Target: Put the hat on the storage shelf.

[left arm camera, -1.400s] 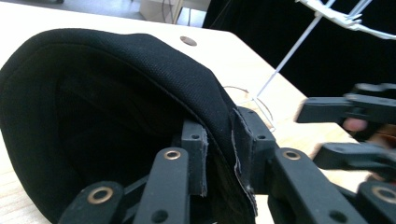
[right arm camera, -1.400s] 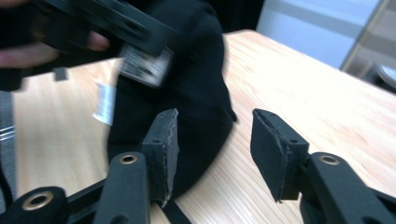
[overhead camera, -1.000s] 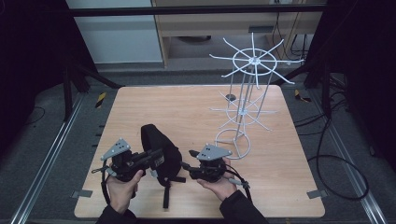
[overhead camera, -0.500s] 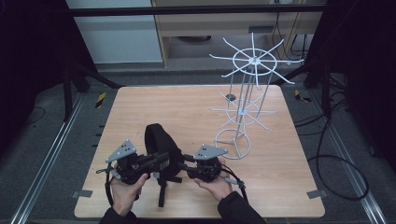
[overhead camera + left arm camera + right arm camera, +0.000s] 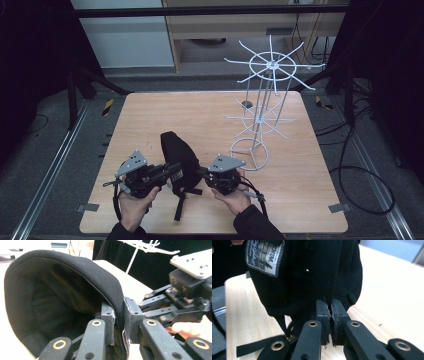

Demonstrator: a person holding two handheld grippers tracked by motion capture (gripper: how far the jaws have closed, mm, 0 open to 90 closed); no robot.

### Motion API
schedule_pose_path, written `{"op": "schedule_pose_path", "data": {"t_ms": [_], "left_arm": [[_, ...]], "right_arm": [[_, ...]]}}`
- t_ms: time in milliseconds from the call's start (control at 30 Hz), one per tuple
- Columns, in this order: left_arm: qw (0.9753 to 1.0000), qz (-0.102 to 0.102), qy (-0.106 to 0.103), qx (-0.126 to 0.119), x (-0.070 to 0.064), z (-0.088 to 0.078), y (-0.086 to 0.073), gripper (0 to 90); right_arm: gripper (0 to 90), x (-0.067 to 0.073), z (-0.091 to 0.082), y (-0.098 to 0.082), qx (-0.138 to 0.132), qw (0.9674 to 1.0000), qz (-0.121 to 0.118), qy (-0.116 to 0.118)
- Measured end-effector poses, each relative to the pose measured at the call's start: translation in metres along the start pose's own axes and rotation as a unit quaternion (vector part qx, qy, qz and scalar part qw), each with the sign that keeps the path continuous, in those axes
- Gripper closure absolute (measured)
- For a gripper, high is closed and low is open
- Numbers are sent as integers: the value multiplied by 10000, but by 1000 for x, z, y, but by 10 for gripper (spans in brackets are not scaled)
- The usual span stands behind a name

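Note:
A black cap point(image 5: 178, 152) hangs just above the wooden table point(image 5: 150, 115), held between both grippers, its strap point(image 5: 178, 206) trailing down toward the front edge. My left gripper point(image 5: 170, 172) is shut on the cap's rim point(image 5: 117, 302); its jaws have just eased a little, and the pads point(image 5: 108, 322) still pinch the fabric. My right gripper point(image 5: 201, 173) has just been closing, and its jaws now press a fold of the cap's fabric point(image 5: 312, 272). In the right gripper view point(image 5: 330, 312) a grey sewn label point(image 5: 263, 257) shows on the cap. The left gripper view point(image 5: 119, 323) looks into the cap's hollow point(image 5: 57, 297).
A tall white wire rack point(image 5: 260, 115) with spoke-like arms stands on the table's right half, its ring base point(image 5: 249, 152) close to my right hand. Bare wood lies behind the cap and at the left. Cables run over the floor at the right.
The right gripper's jaws have gone from wide to shut on the cap's fabric. The cap and the left hand have shifted slightly to the right.

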State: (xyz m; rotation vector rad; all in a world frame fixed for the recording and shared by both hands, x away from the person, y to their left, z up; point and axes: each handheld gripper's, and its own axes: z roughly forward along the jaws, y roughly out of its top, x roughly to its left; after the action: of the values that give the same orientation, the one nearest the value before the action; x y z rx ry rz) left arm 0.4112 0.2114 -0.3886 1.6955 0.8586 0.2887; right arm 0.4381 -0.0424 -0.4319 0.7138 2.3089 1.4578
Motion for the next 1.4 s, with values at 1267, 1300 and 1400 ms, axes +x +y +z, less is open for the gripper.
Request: {"op": "schedule_pose_path", "data": {"t_ms": [1267,1300,1400], "left_arm": [[9779,51,1949,755,78,-30,-46,620],[9773,34,1961,800,81,-31,-47,632],[9766,-23,1974,853,87,-31,-49,656]], "right_arm": [[816,56,75,34,617,9960,-653,-19],[806,56,77,33,583,9962,-652,0],[774,56,82,32,506,9970,-587,68]]}}
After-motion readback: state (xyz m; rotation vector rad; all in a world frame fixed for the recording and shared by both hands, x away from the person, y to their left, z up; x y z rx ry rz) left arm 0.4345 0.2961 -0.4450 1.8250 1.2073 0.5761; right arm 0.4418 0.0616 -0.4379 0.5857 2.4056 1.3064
